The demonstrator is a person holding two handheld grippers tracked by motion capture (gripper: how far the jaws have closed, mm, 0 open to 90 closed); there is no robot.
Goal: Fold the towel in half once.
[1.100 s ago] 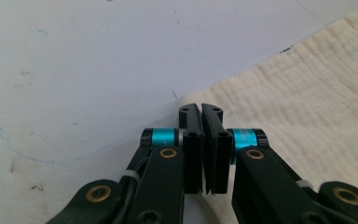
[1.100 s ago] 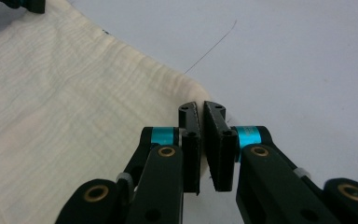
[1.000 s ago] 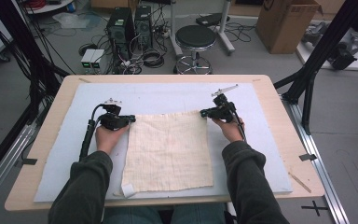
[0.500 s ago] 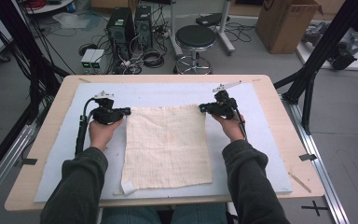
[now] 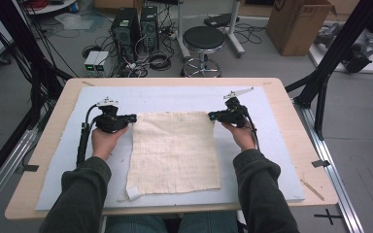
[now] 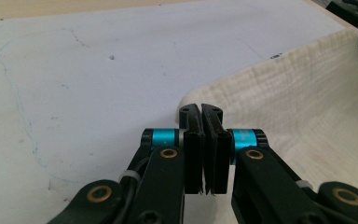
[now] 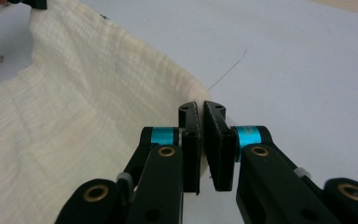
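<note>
Item: one cloth (image 5: 175, 150), cream to pale yellow, roughly square, of a loose crinkled weave with a faint grid of fine lines running both ways. A small white tag (image 5: 132, 192) sits at its near left corner.

Location: the middle of a pale blue-grey mat (image 5: 53, 179) that covers a light wooden table (image 5: 291, 104). The near part of the cloth lies flat on the mat; the far edge is raised and drawn taut between the two grippers.

Left gripper (image 5: 131, 118): at the far left corner of the cloth. In the left gripper view its black jaws are pressed together, pinching the corner of the fabric (image 6: 279, 98), which runs off from the tips as an upright, ruffled edge toward the other gripper.

Right gripper (image 5: 212, 115): at the far right corner. In the right gripper view the jaws are closed on the cloth corner (image 7: 98, 93), with a thin slit between the pads lower down; the fabric fans out from the tips and sags toward the mat.

Surroundings: a black stool (image 5: 204, 39) and a cardboard box (image 5: 298, 22) stand on the floor beyond the table.
</note>
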